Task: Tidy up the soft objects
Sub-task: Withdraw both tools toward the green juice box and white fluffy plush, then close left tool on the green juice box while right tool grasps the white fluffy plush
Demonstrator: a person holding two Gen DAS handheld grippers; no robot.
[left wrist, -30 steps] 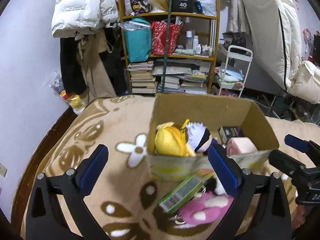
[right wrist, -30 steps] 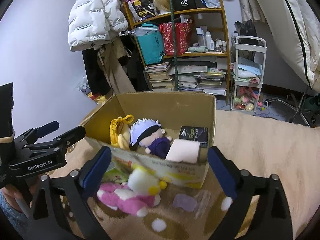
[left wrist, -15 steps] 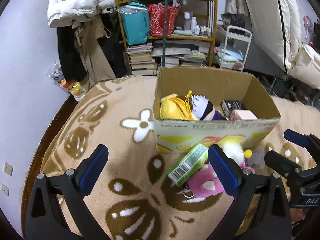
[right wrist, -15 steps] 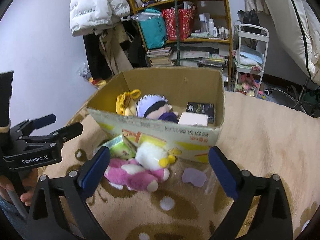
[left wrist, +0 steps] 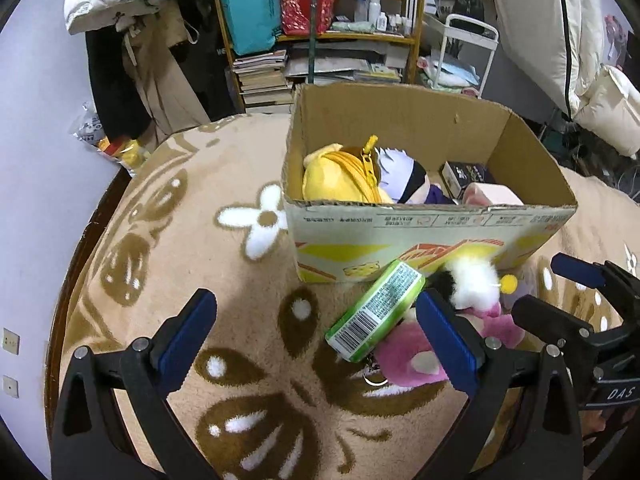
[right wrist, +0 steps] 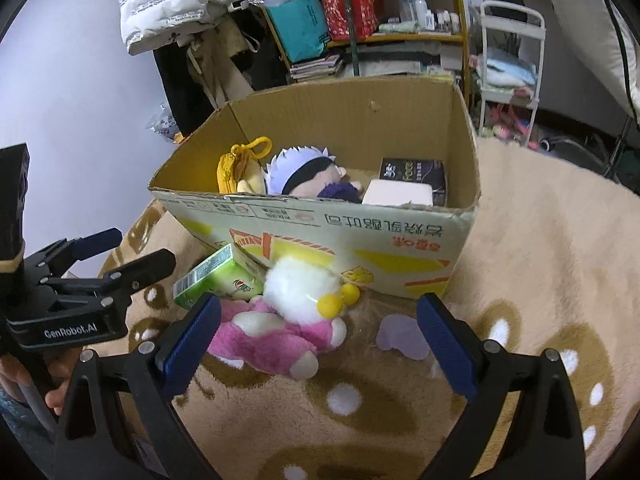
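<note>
Your left wrist view looks forward and down from the near left, close over the patterned rug (left wrist: 248, 344), facing the cardboard box (left wrist: 424, 236). Your right wrist view looks from the near right, equally close, toward the same box (right wrist: 320, 232). Both share the box, the pink plush (left wrist: 408, 356) (right wrist: 276, 336), and the far shelf (left wrist: 320, 36) (right wrist: 360, 36).

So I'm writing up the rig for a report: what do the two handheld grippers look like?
Both are matte black, clamp-like frames with silver rivets and two long fingers tipped with blue pads. The left gripper carries white "GenRobot.AI" lettering on its side in the right wrist view. The right gripper shows white letters "DAS" on its body in the left wrist view. No cables or sleeves show.
</note>
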